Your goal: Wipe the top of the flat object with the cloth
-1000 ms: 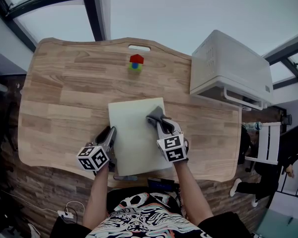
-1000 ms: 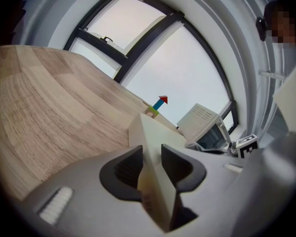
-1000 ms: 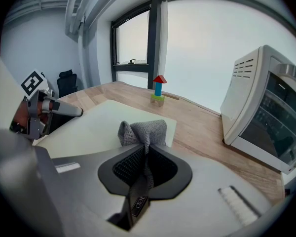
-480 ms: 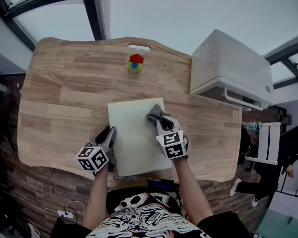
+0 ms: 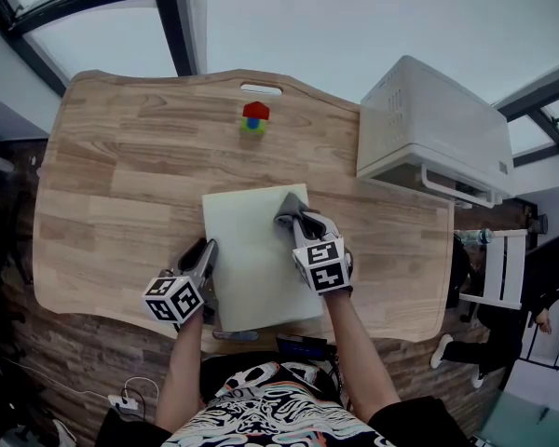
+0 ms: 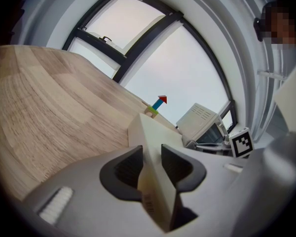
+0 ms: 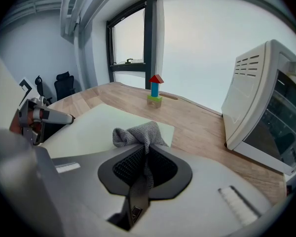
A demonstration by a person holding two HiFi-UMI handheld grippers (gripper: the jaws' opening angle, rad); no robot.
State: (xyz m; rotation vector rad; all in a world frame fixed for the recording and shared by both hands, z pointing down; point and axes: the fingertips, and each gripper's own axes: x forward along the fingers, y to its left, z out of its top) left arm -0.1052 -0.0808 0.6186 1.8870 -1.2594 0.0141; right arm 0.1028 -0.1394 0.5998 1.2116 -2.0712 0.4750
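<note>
Nearest us, our left gripper (image 5: 205,254) was clamped on the near left edge of the board (image 5: 256,273), steadying it on the table (image 5: 112,175). Our right gripper (image 5: 300,226) pinched the grey cloth (image 5: 290,212), which rested at the board's far right corner. We judged the wiping under way; next the cloth needed dragging across the board's bare top. Beyond the board stood a block tower (image 5: 253,117).

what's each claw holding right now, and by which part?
Left claw clamps the flat board by its left edge, near end. Right claw pinches the grey cloth by one bunched end; the free part lies on the board.
</note>
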